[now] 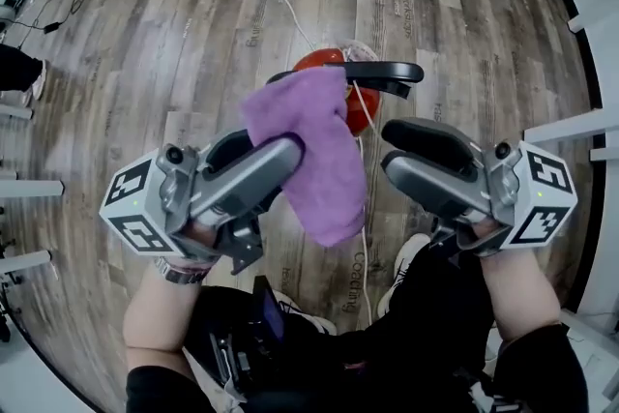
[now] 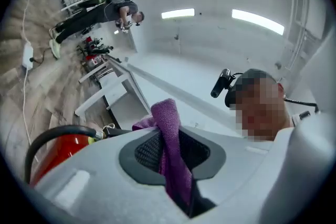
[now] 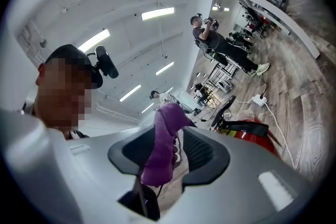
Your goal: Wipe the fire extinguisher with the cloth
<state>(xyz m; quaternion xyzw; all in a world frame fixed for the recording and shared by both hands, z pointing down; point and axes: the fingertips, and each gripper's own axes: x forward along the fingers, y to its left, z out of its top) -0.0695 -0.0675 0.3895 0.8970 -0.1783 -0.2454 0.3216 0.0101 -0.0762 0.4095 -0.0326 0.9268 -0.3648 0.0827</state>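
- The left gripper [image 1: 279,153] sits at centre left of the head view. It points right and slightly up, with its jaws closed on the purple cloth [image 1: 324,160].
- The right gripper [image 1: 389,148] sits at centre right and points left toward it. Its jaws are apart and its pads press on nothing.
- The bare left forearm [image 1: 160,314] rises from the lower left.
- The right forearm [image 1: 522,290] rises from the lower right, out of a dark sleeve [image 1: 551,363].

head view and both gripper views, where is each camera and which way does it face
head view: on the person's head, facing steeply down at the floor; shows both forearms, left gripper shut on the cloth, right gripper open, fire extinguisher beneath.
left gripper view: on the left gripper, looking along its jaws past the cloth; person's head camera at right.
right gripper view: on the right gripper, likewise; head camera at left.
shared: both gripper views show cloth and extinguisher.
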